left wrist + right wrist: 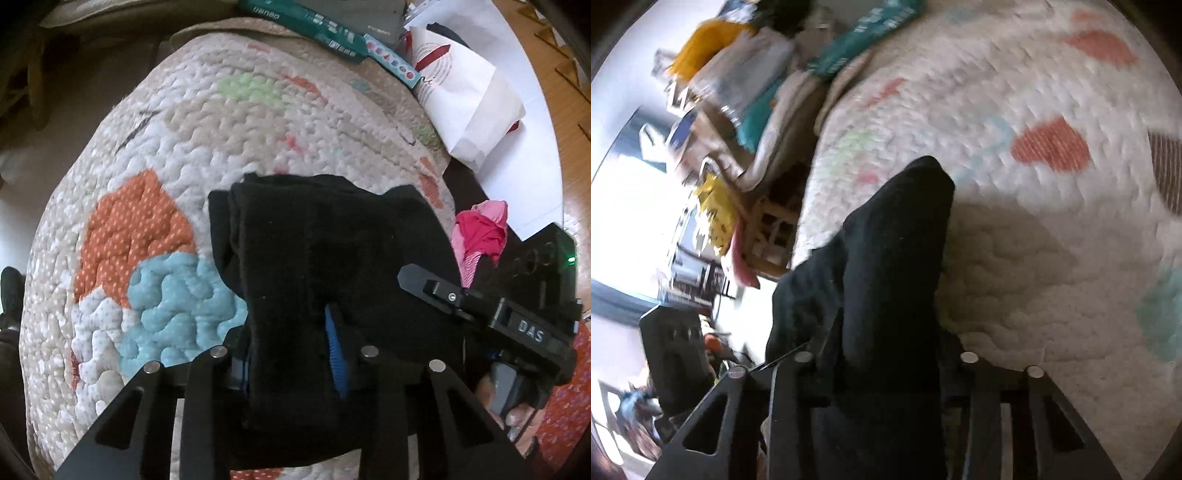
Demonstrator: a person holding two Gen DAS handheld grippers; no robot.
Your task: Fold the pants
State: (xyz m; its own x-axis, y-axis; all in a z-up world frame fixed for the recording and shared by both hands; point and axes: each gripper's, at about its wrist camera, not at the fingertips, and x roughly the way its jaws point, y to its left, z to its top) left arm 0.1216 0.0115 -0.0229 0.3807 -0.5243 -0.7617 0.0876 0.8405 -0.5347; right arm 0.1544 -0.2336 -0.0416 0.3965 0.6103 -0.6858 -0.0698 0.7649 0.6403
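Observation:
The black pants [317, 266] are folded into a thick bundle held above a patterned quilt [192, 155]. My left gripper [291, 354] is shut on the bundle's near edge; a blue finger pad [334, 350] shows against the cloth. My right gripper [436, 291] reaches in from the right and touches the same bundle. In the right wrist view the pants [886, 258] fill the space between the fingers of my right gripper [886, 369], which is shut on them above the quilt [1015, 258]. That view is blurred.
A teal box [317, 22] and a white paper bag [465, 96] lie at the quilt's far edge. Red and pink cloth [480, 236] sits to the right. A wooden frame and clutter [768, 221] stand past the quilt's left edge.

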